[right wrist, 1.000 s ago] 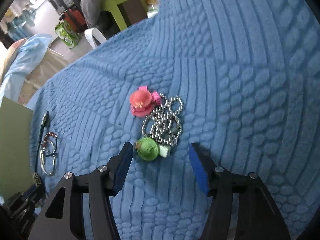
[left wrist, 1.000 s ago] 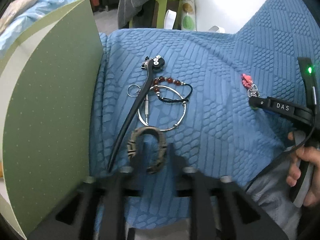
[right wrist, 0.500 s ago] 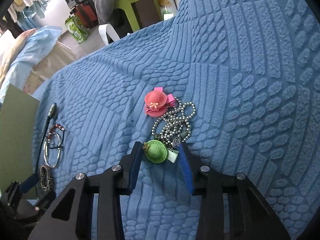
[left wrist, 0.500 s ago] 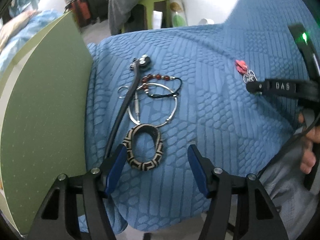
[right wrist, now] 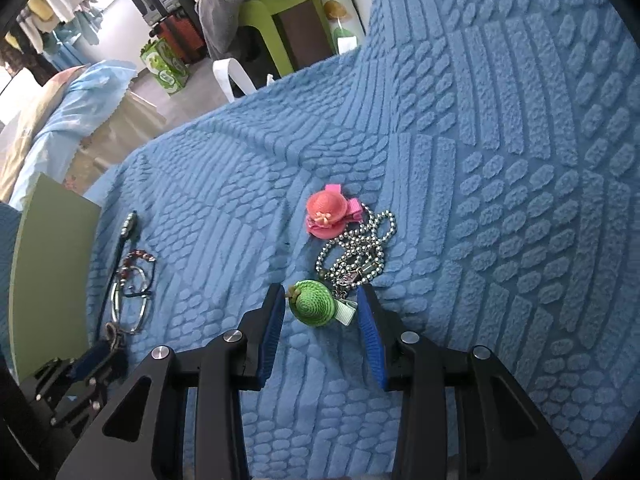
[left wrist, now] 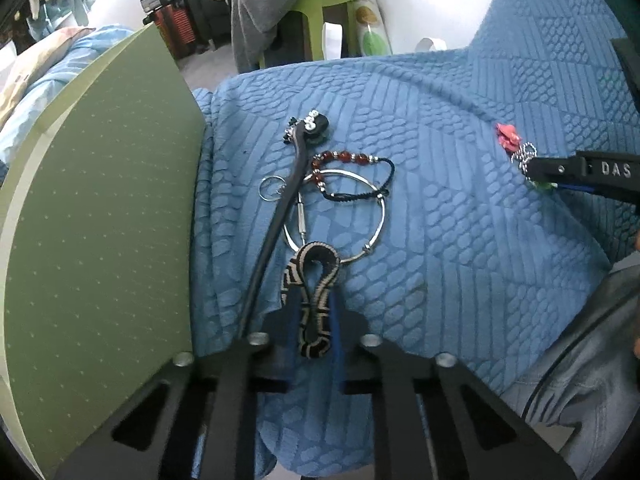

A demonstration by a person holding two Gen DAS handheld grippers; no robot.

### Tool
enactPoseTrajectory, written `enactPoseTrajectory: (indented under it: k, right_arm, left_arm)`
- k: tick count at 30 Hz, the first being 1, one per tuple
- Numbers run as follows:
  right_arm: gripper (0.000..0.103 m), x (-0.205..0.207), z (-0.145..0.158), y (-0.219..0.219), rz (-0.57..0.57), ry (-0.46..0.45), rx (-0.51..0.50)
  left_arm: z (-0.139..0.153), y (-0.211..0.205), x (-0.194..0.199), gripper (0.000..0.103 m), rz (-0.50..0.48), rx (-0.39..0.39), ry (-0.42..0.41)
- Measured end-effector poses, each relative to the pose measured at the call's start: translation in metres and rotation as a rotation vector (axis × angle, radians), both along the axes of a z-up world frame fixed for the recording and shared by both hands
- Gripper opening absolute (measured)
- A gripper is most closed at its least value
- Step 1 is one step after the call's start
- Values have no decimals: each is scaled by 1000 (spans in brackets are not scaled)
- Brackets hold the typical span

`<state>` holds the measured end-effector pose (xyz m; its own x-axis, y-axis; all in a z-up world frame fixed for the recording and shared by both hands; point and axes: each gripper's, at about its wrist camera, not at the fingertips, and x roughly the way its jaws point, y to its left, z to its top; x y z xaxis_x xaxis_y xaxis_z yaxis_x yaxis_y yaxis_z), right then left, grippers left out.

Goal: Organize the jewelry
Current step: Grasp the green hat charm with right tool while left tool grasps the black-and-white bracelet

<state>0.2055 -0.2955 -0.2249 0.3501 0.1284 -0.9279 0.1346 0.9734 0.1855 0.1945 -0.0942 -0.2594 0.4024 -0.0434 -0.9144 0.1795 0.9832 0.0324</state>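
Observation:
My left gripper point(left wrist: 313, 300) is shut on a black-and-tan woven bracelet point(left wrist: 310, 276), squeezing it narrow on the blue textured cover. Beyond it lie a silver bangle point(left wrist: 352, 216), a red-bead cord bracelet point(left wrist: 352, 172), a small key ring point(left wrist: 271, 189) and a black hair stick point(left wrist: 276, 216). My right gripper point(right wrist: 320, 304) has its blue pads on either side of a green hat hair clip point(right wrist: 314, 307), the right pad close to the clip's ribbon end. A silver ball chain point(right wrist: 356, 248) and a pink hat clip point(right wrist: 326, 214) lie just beyond.
A green dotted box lid point(left wrist: 100, 220) stands upright at the left edge of the cover. A green stool point(left wrist: 320, 16) with grey clothes and luggage sit on the floor beyond. The blue cover point(right wrist: 500, 140) rises up at the right.
My left gripper has shut on the woven bracelet, which was lying open between its fingers. My right gripper has moved closer around the green hat clip.

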Motion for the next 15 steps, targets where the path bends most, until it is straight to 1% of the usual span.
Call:
enactPoseTrajectory:
  k: [2,3,10,15]
  right_arm:
    - [35,-3,9,5,16,-20,-30]
    - [35,-4,12,6,19,-25,-27]
    - [35,-21,27,5,-1,-30,25]
    - [35,-32,43,12,-1,-49,31]
  left_arm:
    - [0,0,2,3,8,-27,16]
    - [1,-1,2,3,5,-25,13]
    - [31,0,2,3,25,-124,-27]
    - [48,7,-3,3,45,-185,-39]
